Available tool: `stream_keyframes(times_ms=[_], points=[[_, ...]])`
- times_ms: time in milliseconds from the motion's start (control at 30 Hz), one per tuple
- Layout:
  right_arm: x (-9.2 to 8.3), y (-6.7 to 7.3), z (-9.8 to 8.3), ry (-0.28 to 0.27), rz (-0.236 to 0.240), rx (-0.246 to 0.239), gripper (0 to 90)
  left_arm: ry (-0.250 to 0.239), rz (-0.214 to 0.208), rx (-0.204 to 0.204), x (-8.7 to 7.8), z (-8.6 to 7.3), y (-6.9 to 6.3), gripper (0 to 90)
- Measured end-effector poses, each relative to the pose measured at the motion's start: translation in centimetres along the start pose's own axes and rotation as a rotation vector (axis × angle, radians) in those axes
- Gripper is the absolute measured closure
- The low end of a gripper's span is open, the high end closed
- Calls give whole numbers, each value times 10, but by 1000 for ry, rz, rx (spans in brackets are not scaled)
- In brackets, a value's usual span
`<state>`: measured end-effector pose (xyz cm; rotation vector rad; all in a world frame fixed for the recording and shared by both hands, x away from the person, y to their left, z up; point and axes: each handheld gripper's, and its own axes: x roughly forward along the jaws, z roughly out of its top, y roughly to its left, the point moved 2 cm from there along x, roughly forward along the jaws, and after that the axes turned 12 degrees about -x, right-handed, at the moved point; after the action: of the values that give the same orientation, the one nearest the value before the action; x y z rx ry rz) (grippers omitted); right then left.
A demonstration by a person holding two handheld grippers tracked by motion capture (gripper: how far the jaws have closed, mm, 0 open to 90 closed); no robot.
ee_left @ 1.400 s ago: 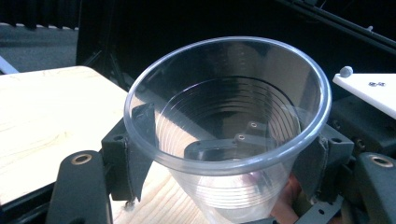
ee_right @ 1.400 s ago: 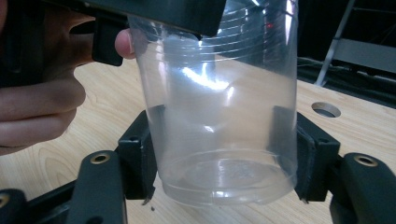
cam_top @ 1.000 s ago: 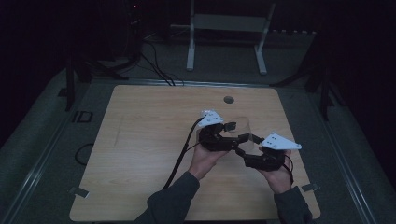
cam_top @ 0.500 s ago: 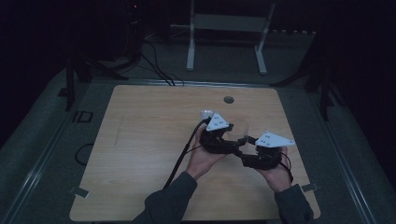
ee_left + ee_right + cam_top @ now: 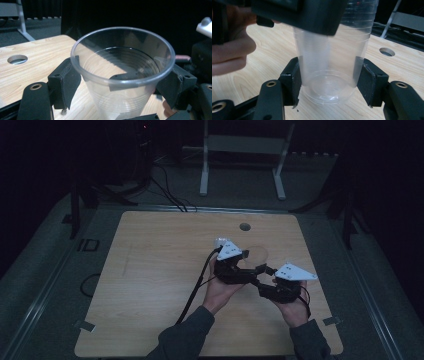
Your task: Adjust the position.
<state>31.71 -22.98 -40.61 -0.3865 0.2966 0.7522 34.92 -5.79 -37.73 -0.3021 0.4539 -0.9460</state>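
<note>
Right gripper [image 5: 328, 82]: jaws just closed, clamped on the clear plastic cup [image 5: 332, 67] near its base (upright).
Left gripper [image 5: 120, 82]: jaws just widening, flanking the rim, contact unclear.

Both hands mid-table, left gripper [image 5: 250, 270] jaws just widening, right gripper [image 5: 264, 276] jaws clamped.

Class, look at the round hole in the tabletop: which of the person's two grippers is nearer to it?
Left. The left gripper sits just below the round hole in the high view, around the clear cup near its rim; the right gripper grips the cup's base, nearer the person.
</note>
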Motion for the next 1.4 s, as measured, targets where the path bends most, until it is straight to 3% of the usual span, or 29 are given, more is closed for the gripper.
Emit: stream_keyframes(times_ms=[167,400,600,933,1200,1400], points=[[0,1,-2,-16,-9,18,416,-34,-12,-15,-1,0,-2,235],[1,2,-4,-26,-11,30,415,-36,-34,-38,-1,0,-2,259],[0,1,-6,-20,-5,29,402,-24,-34,-15,0,-1,-2,279],[-2,-3,-11,-8,-25,47,306,-15,-20,24,3,-4,-4,295],[-6,-5,-16,1,-40,56,273,-12,17,75,5,-7,-6,296],[-10,-3,-24,19,-57,53,269,-17,43,90,4,-8,-5,296]])
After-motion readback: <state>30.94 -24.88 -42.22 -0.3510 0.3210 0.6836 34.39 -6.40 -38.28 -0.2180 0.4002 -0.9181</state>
